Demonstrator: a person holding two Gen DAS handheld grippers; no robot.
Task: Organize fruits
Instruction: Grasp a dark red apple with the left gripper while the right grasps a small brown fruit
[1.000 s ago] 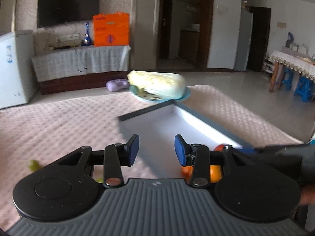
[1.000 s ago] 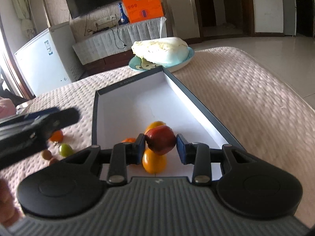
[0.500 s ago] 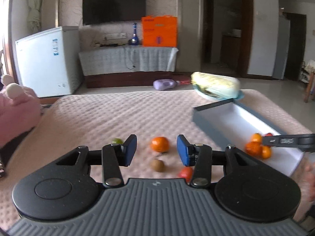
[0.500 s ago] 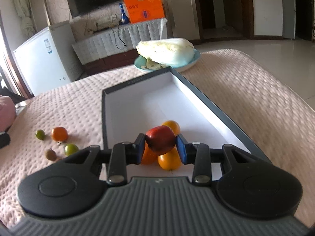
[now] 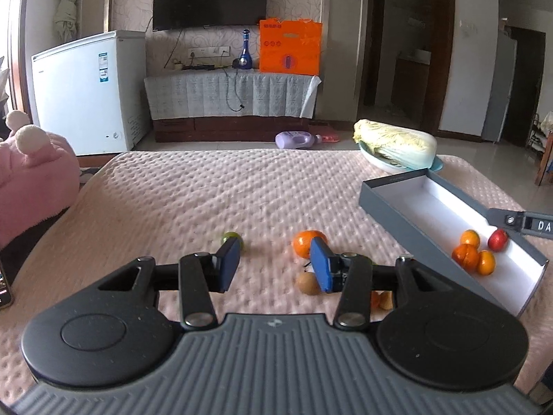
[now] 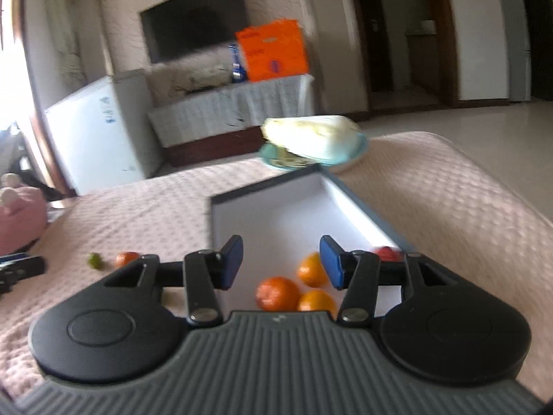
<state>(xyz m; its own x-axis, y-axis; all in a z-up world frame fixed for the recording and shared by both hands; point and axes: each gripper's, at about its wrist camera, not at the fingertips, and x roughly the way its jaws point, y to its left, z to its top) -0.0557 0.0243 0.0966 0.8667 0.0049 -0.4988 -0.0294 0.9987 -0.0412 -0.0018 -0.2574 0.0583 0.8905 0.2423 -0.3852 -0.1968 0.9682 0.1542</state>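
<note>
A grey box with a white inside [image 5: 408, 204] [image 6: 276, 214] lies on the pink-quilted table and holds three orange fruits [image 5: 466, 255] [image 6: 278, 293] and a red fruit [image 5: 497, 239] [image 6: 387, 253]. My left gripper [image 5: 274, 264] is open and empty, low over loose fruit on the quilt: an orange [image 5: 304, 242], a green fruit [image 5: 228, 236] and a brown fruit [image 5: 308, 283]. My right gripper [image 6: 280, 263] is open and empty above the box's near end. The green fruit [image 6: 95, 260] and orange [image 6: 126, 258] also show in the right wrist view.
A cabbage on a blue plate [image 5: 397, 145] [image 6: 311, 138] sits beyond the box's far end. A pink plush [image 5: 31, 173] lies at the table's left edge. More small fruit pieces [image 5: 383, 299] lie behind my left gripper's right finger.
My right gripper has opened and let the red fruit go into the box. My left gripper has shifted a little closer to the loose fruit.
</note>
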